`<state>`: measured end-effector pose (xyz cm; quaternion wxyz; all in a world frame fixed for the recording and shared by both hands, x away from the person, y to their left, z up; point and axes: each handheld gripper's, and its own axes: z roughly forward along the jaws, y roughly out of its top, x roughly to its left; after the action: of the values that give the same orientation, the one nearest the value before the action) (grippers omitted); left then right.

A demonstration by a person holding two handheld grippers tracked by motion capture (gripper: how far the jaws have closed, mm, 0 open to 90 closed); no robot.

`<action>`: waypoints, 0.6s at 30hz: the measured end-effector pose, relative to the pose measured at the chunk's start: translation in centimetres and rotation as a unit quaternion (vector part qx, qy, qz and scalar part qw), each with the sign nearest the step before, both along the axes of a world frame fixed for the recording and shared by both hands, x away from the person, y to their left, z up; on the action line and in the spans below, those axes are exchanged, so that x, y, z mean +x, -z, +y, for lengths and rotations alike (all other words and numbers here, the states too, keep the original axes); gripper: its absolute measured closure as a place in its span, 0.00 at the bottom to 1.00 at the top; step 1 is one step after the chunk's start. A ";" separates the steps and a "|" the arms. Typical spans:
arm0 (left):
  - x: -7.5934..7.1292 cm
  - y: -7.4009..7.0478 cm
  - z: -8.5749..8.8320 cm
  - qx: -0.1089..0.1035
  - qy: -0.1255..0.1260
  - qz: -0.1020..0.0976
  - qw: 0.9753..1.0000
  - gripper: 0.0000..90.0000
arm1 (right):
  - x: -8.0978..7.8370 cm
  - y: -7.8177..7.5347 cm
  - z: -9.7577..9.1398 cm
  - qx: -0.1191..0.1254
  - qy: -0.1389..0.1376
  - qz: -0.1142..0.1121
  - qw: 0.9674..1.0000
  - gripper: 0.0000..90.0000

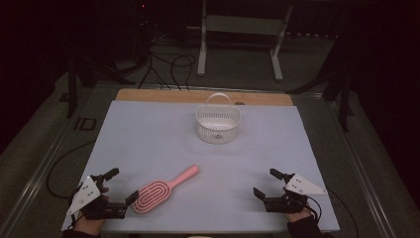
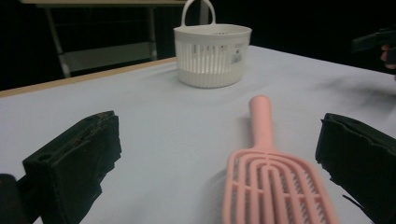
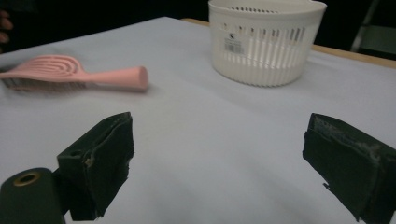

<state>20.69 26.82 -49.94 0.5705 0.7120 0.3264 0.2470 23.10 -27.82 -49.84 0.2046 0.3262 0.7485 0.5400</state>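
Across the pale grey desk (image 1: 148, 134), both hand-held grippers gape wide and empty; the left hand-held gripper (image 1: 125, 185) flanks a pink slotted plastic hairbrush (image 1: 161, 191), the right hand-held gripper (image 1: 266, 183) apart.

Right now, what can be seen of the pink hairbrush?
The pink hairbrush looks like one piece of plastic: an oval head with looping open slots and a straight, round-ended handle. It lies flat on the pale table cover, slotted face up, its handle angled toward the white basket. Its head sits between the open jaws of the left hand-held gripper, which do not press on it.
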 end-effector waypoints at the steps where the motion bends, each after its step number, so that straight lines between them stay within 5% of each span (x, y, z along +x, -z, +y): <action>1: 0.0 0.0 0.0 0.000 0.000 0.000 1.000 0.00 | 0.1 0.0 -0.1 0.001 0.001 0.000 1.000 0.10; 18: 0.6 0.3 0.1 -0.010 -0.003 0.015 1.000 0.00 | 0.3 0.4 -0.4 -0.007 0.017 0.006 1.000 0.10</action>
<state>21.31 26.89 -50.27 0.5719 0.7088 0.3398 0.2347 23.42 -28.23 -50.25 0.2116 0.3406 0.7481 0.5288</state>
